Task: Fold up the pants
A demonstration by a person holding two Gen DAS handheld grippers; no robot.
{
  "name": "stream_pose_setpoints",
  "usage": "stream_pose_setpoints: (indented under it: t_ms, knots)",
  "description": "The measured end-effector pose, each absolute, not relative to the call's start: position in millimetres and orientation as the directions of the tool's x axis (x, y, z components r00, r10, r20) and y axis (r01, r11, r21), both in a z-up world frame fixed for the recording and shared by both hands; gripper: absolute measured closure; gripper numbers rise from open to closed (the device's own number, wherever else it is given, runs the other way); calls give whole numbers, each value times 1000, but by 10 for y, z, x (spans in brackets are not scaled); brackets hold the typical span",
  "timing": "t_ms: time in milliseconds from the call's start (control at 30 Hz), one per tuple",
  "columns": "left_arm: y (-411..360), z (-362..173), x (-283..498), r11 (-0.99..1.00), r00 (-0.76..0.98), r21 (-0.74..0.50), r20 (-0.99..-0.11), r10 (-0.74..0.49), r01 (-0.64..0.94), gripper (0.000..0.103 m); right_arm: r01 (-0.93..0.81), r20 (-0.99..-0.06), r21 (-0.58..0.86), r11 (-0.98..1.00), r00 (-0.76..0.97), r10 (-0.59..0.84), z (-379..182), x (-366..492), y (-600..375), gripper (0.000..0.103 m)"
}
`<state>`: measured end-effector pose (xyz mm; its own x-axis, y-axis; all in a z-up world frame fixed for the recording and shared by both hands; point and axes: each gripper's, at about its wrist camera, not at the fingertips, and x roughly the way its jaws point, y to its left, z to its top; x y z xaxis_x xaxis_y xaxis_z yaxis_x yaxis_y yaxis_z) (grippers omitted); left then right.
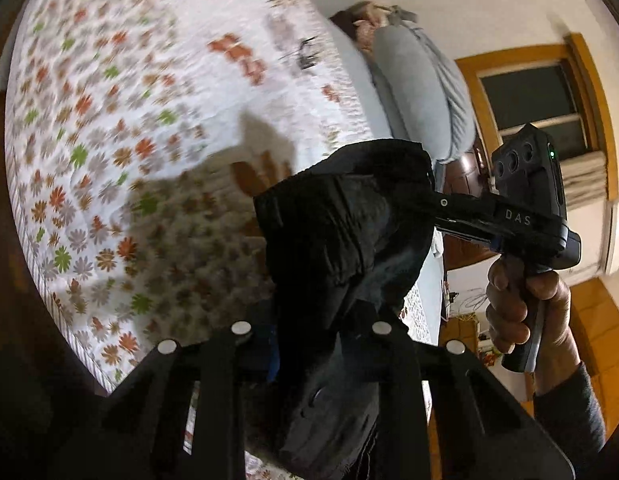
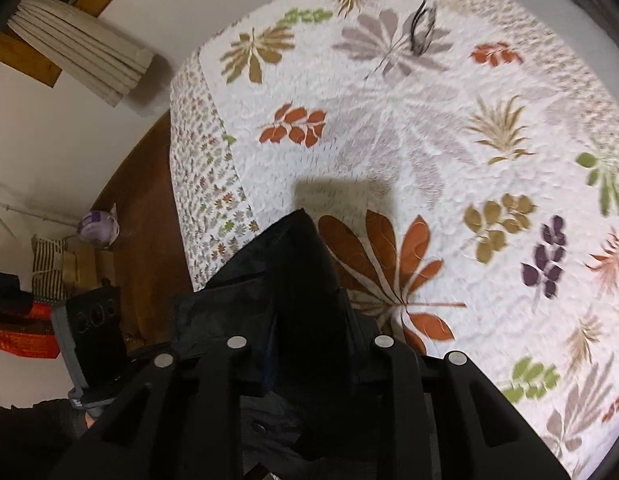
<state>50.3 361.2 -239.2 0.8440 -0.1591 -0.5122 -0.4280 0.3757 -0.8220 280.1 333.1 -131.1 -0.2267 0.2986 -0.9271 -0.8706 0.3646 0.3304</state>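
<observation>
Black pants (image 1: 333,240) hang bunched above the floral quilt (image 1: 109,128), lifted off the bed. My left gripper (image 1: 309,332) is shut on a thick fold of them, and the cloth hides its fingertips. To the right, a hand (image 1: 509,312) holds my right gripper (image 1: 429,196), whose fingers pinch the upper edge of the same bunch. In the right wrist view the pants (image 2: 305,280) fill the space between my right gripper's (image 2: 309,344) fingers, which clamp the dark cloth. The left gripper's casing (image 2: 95,332) shows at the lower left.
The quilt (image 2: 449,128) covers a bed with a brown wooden frame (image 2: 145,220). Grey pillows (image 1: 421,92) lie at the bed's far end. A wooden-framed window (image 1: 533,96) and a rolled blind (image 2: 81,64) are on the wall. Clutter (image 2: 21,336) sits on the floor beside the bed.
</observation>
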Motion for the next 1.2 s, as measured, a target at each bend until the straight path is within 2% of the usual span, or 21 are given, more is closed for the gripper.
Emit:
stream_pose_setpoints:
  t_ms: [500, 1200]
  knots:
    - [3157, -1720, 468, 537, 864, -777, -476, -163, -327, 81, -853, -906, 301, 427, -116, 406, -503, 2607, 2606, 77]
    - [2460, -1033, 387, 674, 875, -718, -427, -229, -174, 82, -831, -891, 248, 498, 6, 454, 172, 2459, 1716, 77]
